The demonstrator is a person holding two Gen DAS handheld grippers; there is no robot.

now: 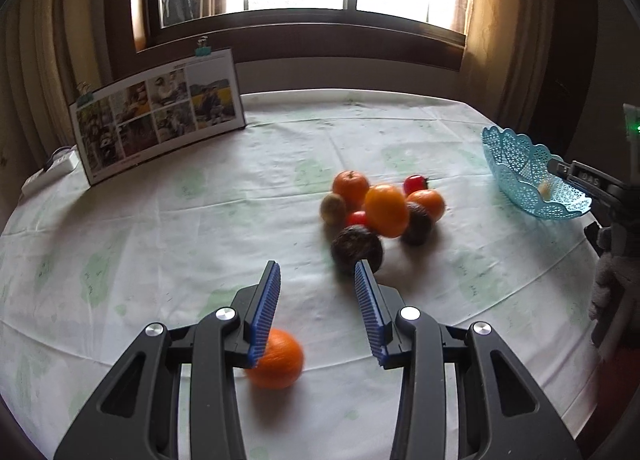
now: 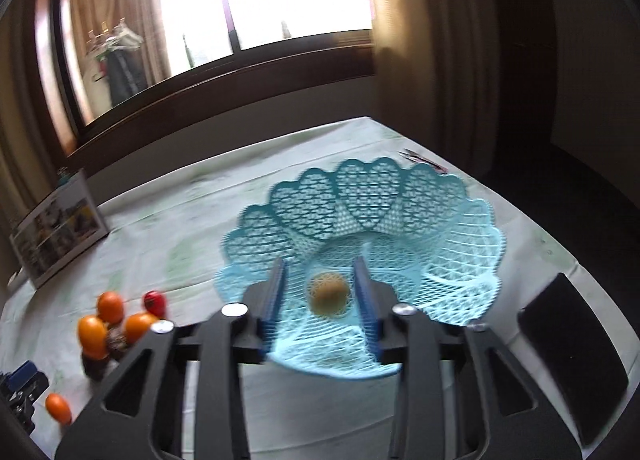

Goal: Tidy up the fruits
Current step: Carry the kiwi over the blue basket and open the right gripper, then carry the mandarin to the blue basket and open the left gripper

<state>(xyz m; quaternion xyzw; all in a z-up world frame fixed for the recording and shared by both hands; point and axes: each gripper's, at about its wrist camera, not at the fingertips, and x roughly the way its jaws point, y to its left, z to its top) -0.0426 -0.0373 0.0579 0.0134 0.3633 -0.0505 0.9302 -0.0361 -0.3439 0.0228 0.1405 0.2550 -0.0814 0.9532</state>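
The left gripper (image 1: 317,266) hangs partly open and empty above the cloth-covered table (image 1: 160,228). A loose orange (image 1: 276,358) lies low in the left wrist view, just by the left finger, seemingly below it and not clamped. The fruit pile (image 1: 380,212) sits at centre of that frame. The basket (image 2: 360,228), seen at the right edge there, fills the middle of the right wrist view, a small yellowish fruit (image 2: 329,295) lying in it. The right gripper (image 2: 320,272) stands open around that fruit, pads clear of it.

The fruits look light, round and smooth, likely to roll or slip; a grip across the widest part should suit. The lattice basket looks thin and flexible. No brand or writing is legible; the photo board (image 1: 160,116) shows only pictures.
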